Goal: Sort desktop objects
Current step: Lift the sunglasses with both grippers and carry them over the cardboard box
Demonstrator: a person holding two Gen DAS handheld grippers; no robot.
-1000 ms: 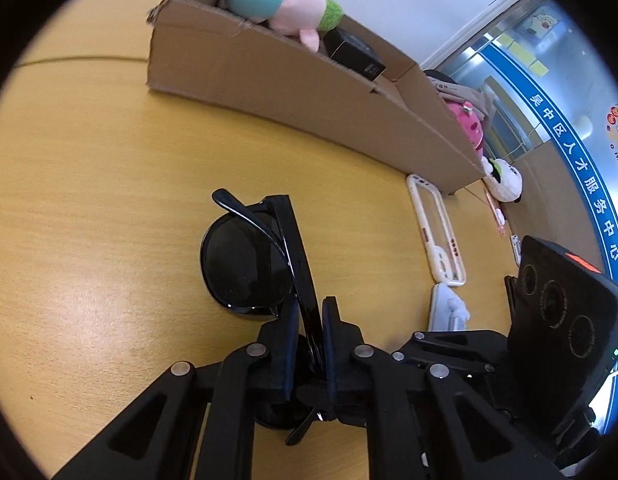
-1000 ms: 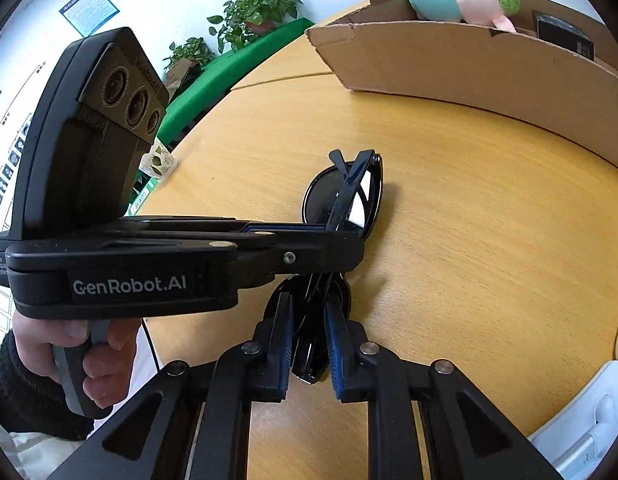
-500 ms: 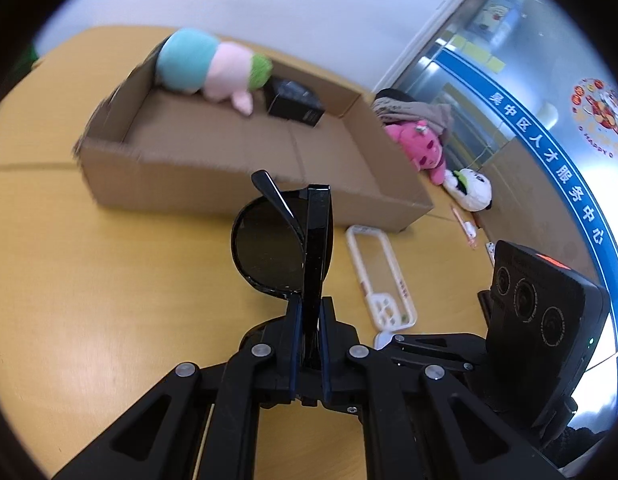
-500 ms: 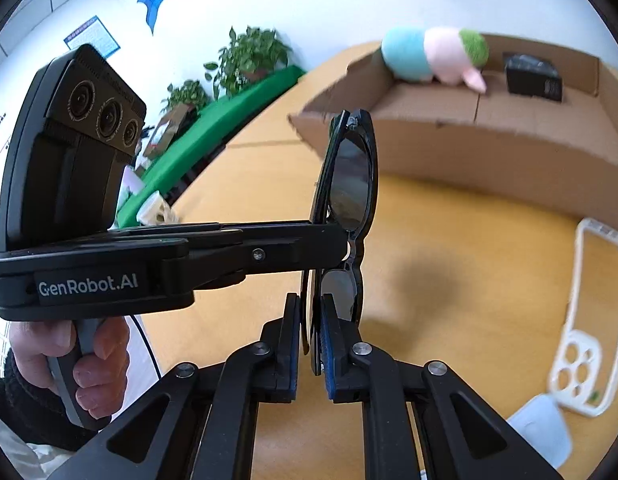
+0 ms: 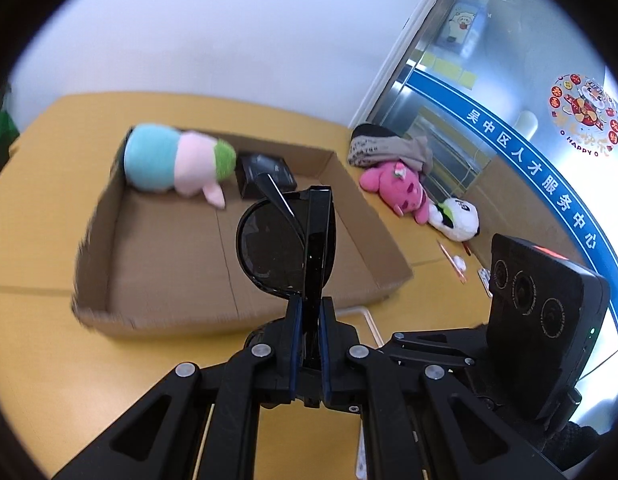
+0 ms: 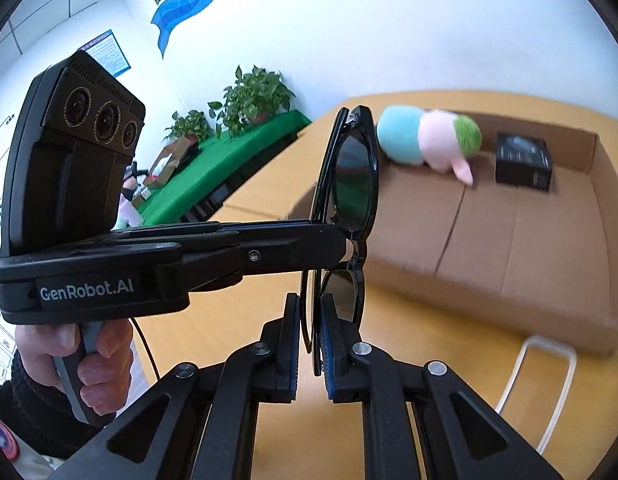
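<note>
Sunglasses (image 5: 287,248) lifted off surface (image 5: 49,216), both claws clamped on them; cardboard box (image 5: 109,304) holds plush, black case; other toys unsorted.

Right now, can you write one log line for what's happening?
left gripper: shut on sunglasses | right gripper: shut on sunglasses | sunglasses: above table, near cardboard box

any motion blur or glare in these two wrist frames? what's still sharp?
Left wrist view: cardboard box edges smear, sunglasses and left gripper stay crisp, glass wall at right is washed out. Right wrist view: box and plush toy blurred, right gripper sharp; heavy fisheye vignette in both.
</note>
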